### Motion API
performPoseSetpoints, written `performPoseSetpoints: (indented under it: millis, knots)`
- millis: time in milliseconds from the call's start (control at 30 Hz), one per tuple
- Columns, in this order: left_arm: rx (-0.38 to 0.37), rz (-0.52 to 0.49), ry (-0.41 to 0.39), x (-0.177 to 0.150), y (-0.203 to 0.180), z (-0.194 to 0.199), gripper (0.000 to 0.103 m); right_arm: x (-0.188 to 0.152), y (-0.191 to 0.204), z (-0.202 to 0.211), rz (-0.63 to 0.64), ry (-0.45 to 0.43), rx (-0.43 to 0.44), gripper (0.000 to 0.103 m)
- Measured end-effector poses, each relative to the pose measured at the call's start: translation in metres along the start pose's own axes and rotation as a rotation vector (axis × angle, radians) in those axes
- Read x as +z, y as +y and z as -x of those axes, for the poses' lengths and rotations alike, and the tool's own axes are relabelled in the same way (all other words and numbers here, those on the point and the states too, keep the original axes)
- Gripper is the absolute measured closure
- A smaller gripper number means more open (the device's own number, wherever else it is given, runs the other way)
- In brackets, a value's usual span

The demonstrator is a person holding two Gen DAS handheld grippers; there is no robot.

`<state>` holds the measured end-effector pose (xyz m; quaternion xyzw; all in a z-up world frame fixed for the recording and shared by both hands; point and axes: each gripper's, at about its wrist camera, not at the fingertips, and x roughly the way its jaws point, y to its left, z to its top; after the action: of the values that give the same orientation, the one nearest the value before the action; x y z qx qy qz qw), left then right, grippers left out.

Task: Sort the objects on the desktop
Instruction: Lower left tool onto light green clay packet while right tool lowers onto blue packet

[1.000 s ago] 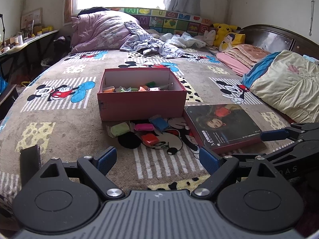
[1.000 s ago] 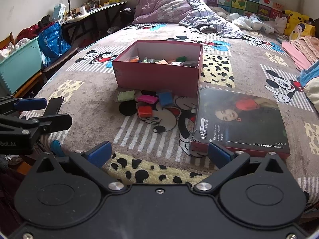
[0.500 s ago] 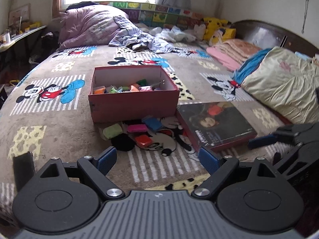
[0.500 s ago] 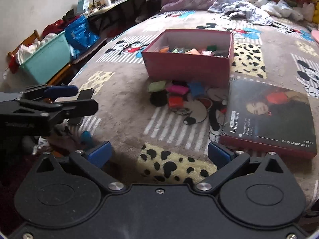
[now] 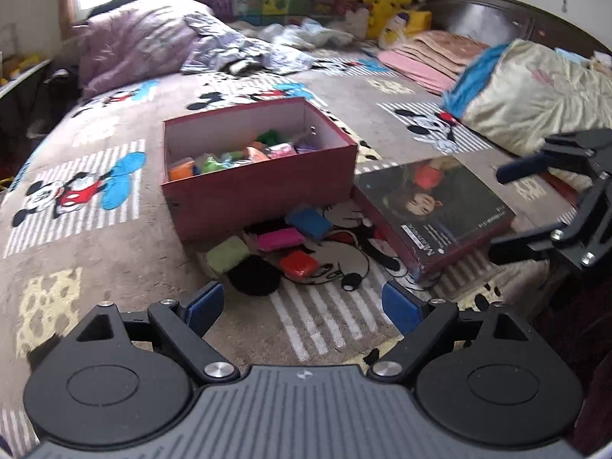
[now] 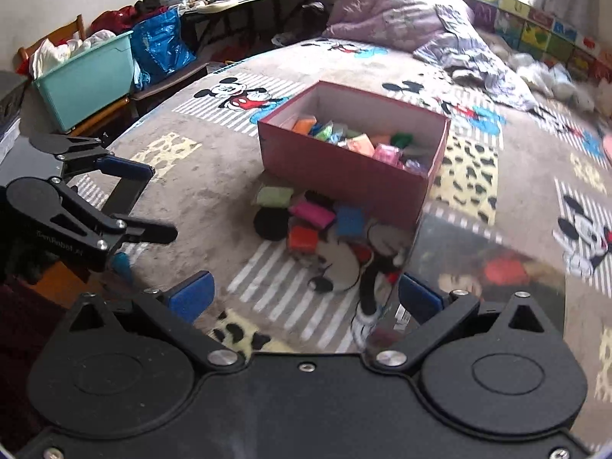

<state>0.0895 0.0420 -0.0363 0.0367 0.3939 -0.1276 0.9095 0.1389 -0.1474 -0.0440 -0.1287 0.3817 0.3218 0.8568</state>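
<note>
At the bottom of the left wrist view the left gripper [image 5: 302, 306] hangs over the bedspread [image 5: 95, 244] with its blue-padded fingers spread wide and nothing between them. At the bottom of the right wrist view the right gripper [image 6: 304, 292] is likewise spread apart and empty; its right finger sits at the near corner of the book [image 6: 485, 267], though blur there makes it hard to say whether they touch.

Just above the left gripper, at frame centre, lie loose blocks on the bedspread: a black block [image 5: 254, 277] nearest, a red block [image 5: 298, 263] to its right, a green block [image 5: 228, 254] to its upper left, then a pink block [image 5: 279, 238] and a blue block [image 5: 309, 222] close against the front wall of the box. The book lies flat at centre right, its left edge beside the blocks and its far corner near the box.

Beyond the blocks, the red box [image 5: 264, 187] stands open at centre, holding a jumble of coloured blocks [image 5: 237, 157].

Farther back, a purple quilt [image 5: 141, 38] fills the upper left, a yellow plush toy [image 5: 386, 9] sits at upper centre right, and a cream pillow [image 5: 535, 91] lies at the right edge.
</note>
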Motion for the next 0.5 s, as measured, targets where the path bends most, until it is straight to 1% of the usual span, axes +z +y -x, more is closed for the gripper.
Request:
performPoseSetpoints:
  millis: [67,167,300,433,500]
  knots:
    - [-0.007,-0.023,0.004,0.004,0.002,-0.005,0.013,0.006,-0.005,-0.006,-0.024,0.007,0.014,0.000]
    - [0.018,-0.067,-0.012,0.011,0.003,-0.013,0.013,0.013,-0.013,-0.017,-0.054,0.011,0.042,0.000]
    - [0.018,-0.084,0.005,0.019,0.012,-0.028,0.013,0.019,-0.015,-0.033,0.008,0.007,0.027,0.000]
    - [0.037,-0.143,0.024,0.026,0.019,-0.052,0.013,0.026,-0.022,-0.049,0.038,0.013,0.055,0.000]
    - [0.028,-0.159,0.025,0.028,0.025,-0.067,0.013,0.029,-0.025,-0.059,0.059,0.016,0.077,0.001]
